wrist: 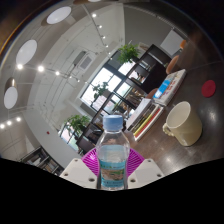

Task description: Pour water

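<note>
While the gripper (112, 168) clamps the capped bottle (112, 152) between both pads, a cream mug (182, 123) stands right of it on the table (205, 150).

Single view, camera mounted on the gripper (112, 170), looking forward along its fingers. Strongly rolled: ceiling lights fill 9 to 12 o'clock, table (190, 150) tilts at 3 to 4 o'clock. Water bottle (112, 152) very close at 6 o'clock, white mug (183, 122) near at 3 o'clock, windows far, centre.
</note>
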Demonstrator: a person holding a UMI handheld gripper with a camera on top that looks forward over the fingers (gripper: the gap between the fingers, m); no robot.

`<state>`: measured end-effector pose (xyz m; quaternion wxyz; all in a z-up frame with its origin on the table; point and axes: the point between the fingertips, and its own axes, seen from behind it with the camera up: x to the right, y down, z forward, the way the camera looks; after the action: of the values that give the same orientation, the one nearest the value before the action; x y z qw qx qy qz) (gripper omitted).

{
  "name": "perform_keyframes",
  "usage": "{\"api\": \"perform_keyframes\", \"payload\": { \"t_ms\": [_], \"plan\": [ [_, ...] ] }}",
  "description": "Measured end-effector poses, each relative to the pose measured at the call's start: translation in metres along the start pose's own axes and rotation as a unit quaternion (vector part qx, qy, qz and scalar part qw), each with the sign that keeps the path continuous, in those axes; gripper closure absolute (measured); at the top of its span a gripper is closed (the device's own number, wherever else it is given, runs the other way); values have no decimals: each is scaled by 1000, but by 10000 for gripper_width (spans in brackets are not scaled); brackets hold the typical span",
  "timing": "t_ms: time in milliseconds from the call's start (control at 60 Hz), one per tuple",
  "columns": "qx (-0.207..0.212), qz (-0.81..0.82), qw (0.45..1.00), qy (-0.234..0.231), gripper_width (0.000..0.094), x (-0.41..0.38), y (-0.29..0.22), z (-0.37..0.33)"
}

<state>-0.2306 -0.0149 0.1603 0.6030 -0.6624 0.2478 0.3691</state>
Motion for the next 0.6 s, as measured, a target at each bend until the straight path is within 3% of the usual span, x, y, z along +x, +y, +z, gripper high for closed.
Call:
{"api": "perform_keyframes", "payload": {
  "t_ms": [183, 300, 600],
  "plan": [
    [49, 255, 965, -26, 638, 4, -48, 6],
    [75, 372, 924, -55, 634, 2, -73, 2],
    [139, 587, 794, -76, 636, 43, -104, 4]
  ]
}}
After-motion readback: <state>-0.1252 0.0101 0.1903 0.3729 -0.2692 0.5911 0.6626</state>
